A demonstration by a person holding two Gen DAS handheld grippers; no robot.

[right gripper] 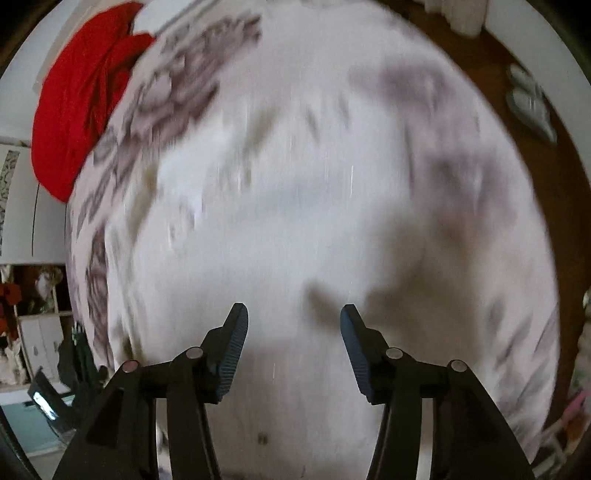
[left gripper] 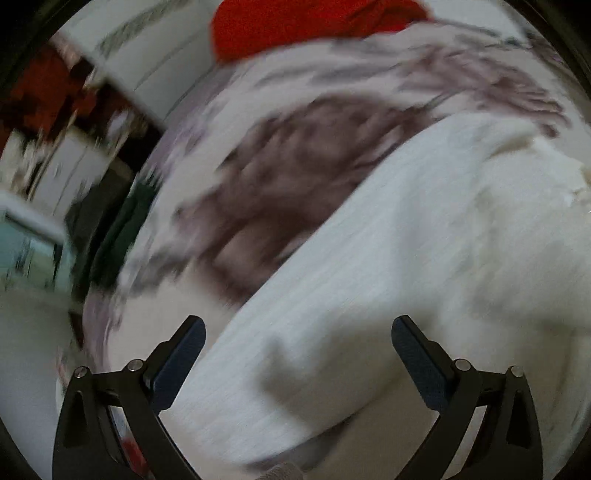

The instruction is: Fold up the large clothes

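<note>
A large white garment (left gripper: 406,251) lies spread on a bed with a white and purple-brown patterned cover (left gripper: 288,166). My left gripper (left gripper: 297,328) is wide open and empty just above the garment's near part. In the right wrist view the white garment (right gripper: 295,240) fills the middle of the frame over the patterned cover (right gripper: 166,92). My right gripper (right gripper: 293,317) is open and empty above it. Both views are blurred by motion.
A red cloth (left gripper: 295,26) lies at the far end of the bed, also in the right wrist view (right gripper: 81,103). Shelves and furniture (left gripper: 55,147) stand to the left. Brown floor (right gripper: 554,155) with a pair of pale slippers (right gripper: 528,99) lies right of the bed.
</note>
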